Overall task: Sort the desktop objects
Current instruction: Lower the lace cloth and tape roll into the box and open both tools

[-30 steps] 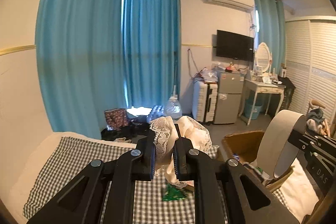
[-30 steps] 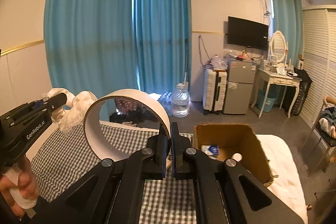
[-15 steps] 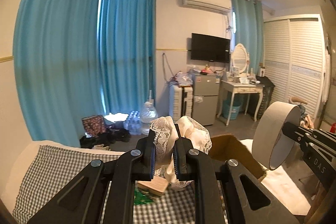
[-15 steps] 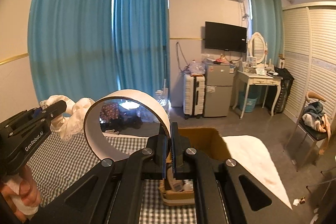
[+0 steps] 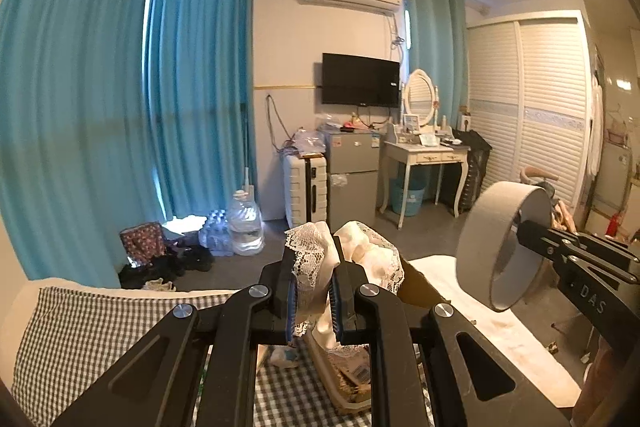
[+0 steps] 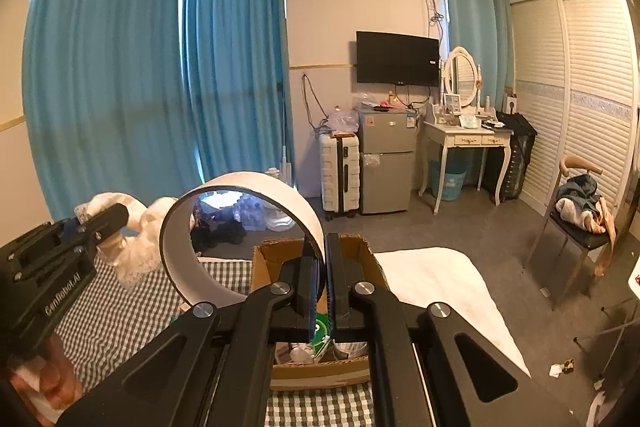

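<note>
My left gripper [image 5: 314, 291] is shut on a cream lace cloth [image 5: 316, 259] and holds it above the open cardboard box [image 5: 340, 383]. In the right wrist view the left gripper [image 6: 84, 227] and the cloth [image 6: 140, 243] show at the left. My right gripper [image 6: 323, 287] is shut on the wall of a wide white tape roll [image 6: 224, 239] and holds it over the box [image 6: 356, 251]. The roll [image 5: 500, 247] and right gripper [image 5: 520, 227] show at the right in the left wrist view. The box holds several small items.
A black-and-white checked cloth [image 6: 116, 311] covers the table; a white surface [image 6: 436, 279] lies right of the box. Beyond are blue curtains [image 5: 180, 99], a suitcase, small fridge [image 6: 386, 163], dressing table [image 6: 466, 151] and a chair with clothes [image 6: 580, 219].
Both grippers have moved right and up with their loads, from over the checked cloth to over the cardboard box. The box now lies directly under both.
</note>
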Action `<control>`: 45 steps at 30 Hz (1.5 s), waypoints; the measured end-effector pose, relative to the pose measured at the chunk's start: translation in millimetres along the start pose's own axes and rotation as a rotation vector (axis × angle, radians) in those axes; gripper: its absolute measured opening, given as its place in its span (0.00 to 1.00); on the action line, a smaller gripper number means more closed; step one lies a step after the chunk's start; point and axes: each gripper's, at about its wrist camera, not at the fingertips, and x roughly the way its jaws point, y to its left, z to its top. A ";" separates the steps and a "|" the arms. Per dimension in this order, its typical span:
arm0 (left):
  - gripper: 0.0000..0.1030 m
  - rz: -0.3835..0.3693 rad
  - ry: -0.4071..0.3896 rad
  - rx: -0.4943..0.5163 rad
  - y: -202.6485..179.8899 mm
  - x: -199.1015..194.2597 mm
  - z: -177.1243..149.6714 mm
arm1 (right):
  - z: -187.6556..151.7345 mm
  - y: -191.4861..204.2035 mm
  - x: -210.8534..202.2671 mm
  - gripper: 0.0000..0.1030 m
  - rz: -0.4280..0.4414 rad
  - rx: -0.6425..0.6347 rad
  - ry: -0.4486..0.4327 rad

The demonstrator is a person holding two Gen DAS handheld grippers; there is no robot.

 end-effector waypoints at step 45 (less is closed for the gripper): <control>0.13 -0.088 0.515 0.054 -31.8 316.8 -104.1 | -96.2 -47.7 302.6 0.05 -0.067 0.018 0.524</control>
